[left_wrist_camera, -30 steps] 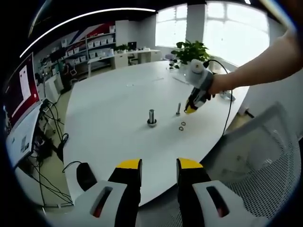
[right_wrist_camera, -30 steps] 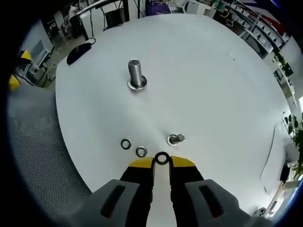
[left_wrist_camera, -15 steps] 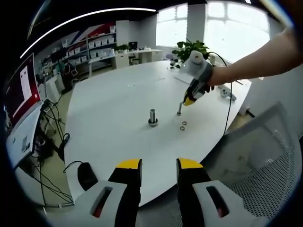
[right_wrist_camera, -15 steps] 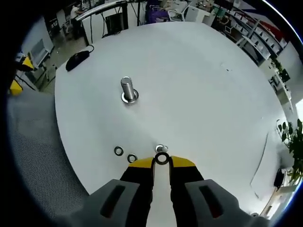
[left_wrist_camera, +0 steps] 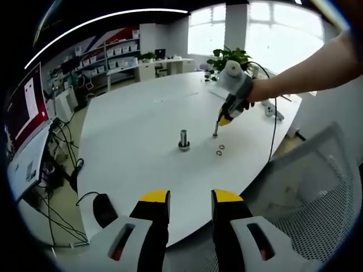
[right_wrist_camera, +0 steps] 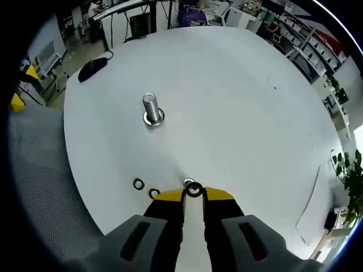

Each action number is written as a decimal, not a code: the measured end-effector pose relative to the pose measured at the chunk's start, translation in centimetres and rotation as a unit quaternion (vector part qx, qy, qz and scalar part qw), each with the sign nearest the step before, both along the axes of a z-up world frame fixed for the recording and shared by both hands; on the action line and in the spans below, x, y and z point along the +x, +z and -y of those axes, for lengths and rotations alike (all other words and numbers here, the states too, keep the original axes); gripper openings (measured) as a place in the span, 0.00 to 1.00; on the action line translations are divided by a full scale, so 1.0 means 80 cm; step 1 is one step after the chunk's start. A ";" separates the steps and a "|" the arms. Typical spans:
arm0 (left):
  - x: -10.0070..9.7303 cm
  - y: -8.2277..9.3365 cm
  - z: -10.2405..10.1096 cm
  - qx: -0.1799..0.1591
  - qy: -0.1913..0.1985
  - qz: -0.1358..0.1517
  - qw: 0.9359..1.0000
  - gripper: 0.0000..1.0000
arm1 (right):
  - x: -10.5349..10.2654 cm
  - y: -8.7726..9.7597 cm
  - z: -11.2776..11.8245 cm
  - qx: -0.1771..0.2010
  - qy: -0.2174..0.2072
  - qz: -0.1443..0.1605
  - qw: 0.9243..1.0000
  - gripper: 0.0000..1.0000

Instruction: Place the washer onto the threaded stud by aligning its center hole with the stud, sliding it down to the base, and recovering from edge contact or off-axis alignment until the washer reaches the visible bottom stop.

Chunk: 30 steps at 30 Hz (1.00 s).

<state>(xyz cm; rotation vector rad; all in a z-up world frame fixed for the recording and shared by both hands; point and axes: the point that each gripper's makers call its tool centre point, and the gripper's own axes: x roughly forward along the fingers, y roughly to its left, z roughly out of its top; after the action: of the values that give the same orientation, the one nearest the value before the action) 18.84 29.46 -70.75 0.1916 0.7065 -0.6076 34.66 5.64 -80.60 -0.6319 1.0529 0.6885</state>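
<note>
Two grippers are mine. My right gripper (right_wrist_camera: 193, 194) pinches a washer (right_wrist_camera: 194, 190) between its yellow tips, the jaws drawn close on the ring's edges so its hole faces my camera. Just beyond the ring, almost touching it in my right gripper view, the top of the small threaded stud (right_wrist_camera: 188, 182) peeks out; I cannot tell whether the washer touches it. Two spare washers (right_wrist_camera: 146, 188) lie on the white table (right_wrist_camera: 244, 102) just left of my tips. Farther off stands a large bolt (right_wrist_camera: 151, 109), upright on its wide base.

From my left gripper view, my right gripper (left_wrist_camera: 224, 119) slants down from the right with my forearm (left_wrist_camera: 300, 79) reaching in behind it, its tips right over the small stud (left_wrist_camera: 215, 132). The large bolt (left_wrist_camera: 184, 140) stands left of it, the spare washers (left_wrist_camera: 220, 149) nearer to me.

My left gripper (left_wrist_camera: 190, 196) hangs off the table's near edge, jaws parted and gripping nothing. A black mouse (left_wrist_camera: 104, 210) lies on the near left of the table.
</note>
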 end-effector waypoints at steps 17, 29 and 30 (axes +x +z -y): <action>0.000 -0.001 -0.001 -0.002 0.003 -0.003 1.000 0.27 | 0.010 -0.025 0.005 -0.009 0.004 -0.017 1.000 0.14; 0.000 -0.003 -0.001 -0.002 0.003 -0.009 1.000 0.27 | 0.015 -0.053 0.004 -0.013 0.002 -0.031 0.999 0.14; 0.000 -0.003 -0.001 -0.002 0.002 -0.009 1.000 0.27 | 0.015 -0.055 0.004 -0.013 0.002 -0.033 0.999 0.14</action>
<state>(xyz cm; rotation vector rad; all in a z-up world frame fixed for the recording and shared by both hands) 18.81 29.56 -71.00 0.1803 0.7228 -0.6068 35.86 5.28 -85.03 -0.6383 1.1238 0.7039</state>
